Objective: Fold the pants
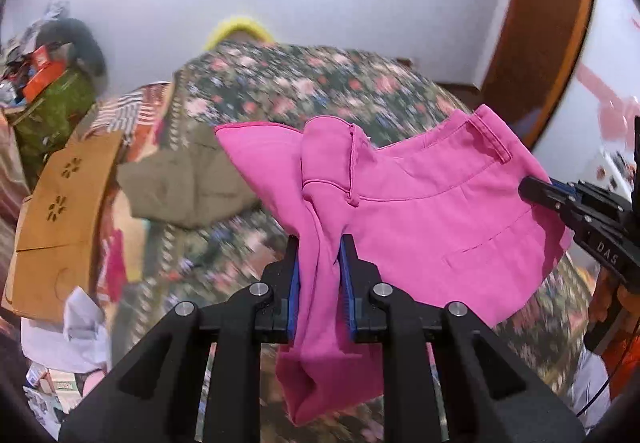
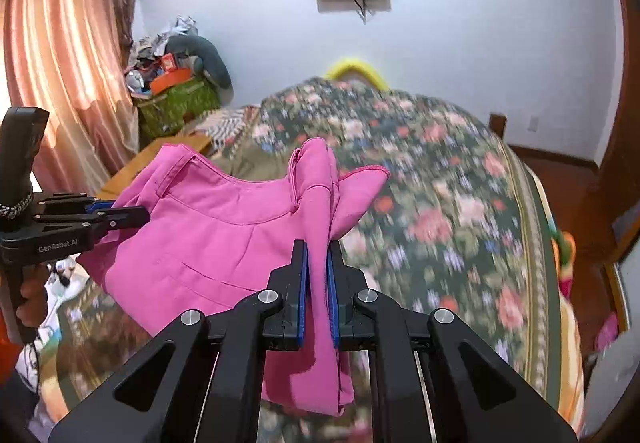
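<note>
Bright pink pants [image 1: 440, 203] hang in the air above a bed with a floral cover [image 1: 300, 83], stretched between both grippers. In the left wrist view my left gripper [image 1: 320, 243] is shut on a bunched edge of the fabric, which droops below its blue pads. My right gripper [image 1: 534, 190] grips the far side at the right edge. From the right wrist camera, the right gripper [image 2: 317, 245] is shut on a fold of the pants [image 2: 208, 219], and the left gripper [image 2: 134, 217] clamps the opposite side, near the waistband.
An olive garment [image 1: 188, 183] lies on the floral bed cover [image 2: 440, 183]. A cardboard box [image 1: 64, 203] and a cluttered green basket [image 2: 176, 103] stand left of the bed. Pink curtains [image 2: 60, 43] hang at the left, and a wooden door frame [image 1: 552, 23] rises at the right.
</note>
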The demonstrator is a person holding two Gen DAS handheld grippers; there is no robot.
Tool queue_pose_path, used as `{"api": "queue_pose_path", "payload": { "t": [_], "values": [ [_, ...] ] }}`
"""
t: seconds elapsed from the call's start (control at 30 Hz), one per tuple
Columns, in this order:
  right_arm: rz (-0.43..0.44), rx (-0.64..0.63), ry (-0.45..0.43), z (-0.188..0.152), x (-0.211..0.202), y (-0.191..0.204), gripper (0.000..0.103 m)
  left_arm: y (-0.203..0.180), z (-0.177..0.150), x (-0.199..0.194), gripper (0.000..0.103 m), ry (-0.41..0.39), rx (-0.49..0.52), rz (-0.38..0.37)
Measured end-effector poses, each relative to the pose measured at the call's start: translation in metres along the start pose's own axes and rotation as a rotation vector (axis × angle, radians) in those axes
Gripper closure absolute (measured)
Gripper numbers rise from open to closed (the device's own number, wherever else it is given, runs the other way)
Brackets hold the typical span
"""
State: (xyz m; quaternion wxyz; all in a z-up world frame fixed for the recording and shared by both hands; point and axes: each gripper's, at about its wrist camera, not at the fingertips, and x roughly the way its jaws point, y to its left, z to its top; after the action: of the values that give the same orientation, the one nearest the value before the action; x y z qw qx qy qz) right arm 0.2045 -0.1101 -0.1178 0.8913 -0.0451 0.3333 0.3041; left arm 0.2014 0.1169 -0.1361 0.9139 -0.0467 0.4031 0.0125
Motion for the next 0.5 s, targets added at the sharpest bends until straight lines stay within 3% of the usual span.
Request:
{"api": "queue_pose_path", "payload": {
  "t": [0.23,0.5],
  "values": [
    [0.021,-0.067,-0.05,0.054,0.046,0.037,0.095,0.063,0.039,0.015,0.085,-0.056,-0.073,0.091],
    [0.051,-0.068,-0.01,0.091,0.13,0.063,0.095,0.136,0.069,0.06,0.085,-0.059,-0.139,0.158]
  ]
}}
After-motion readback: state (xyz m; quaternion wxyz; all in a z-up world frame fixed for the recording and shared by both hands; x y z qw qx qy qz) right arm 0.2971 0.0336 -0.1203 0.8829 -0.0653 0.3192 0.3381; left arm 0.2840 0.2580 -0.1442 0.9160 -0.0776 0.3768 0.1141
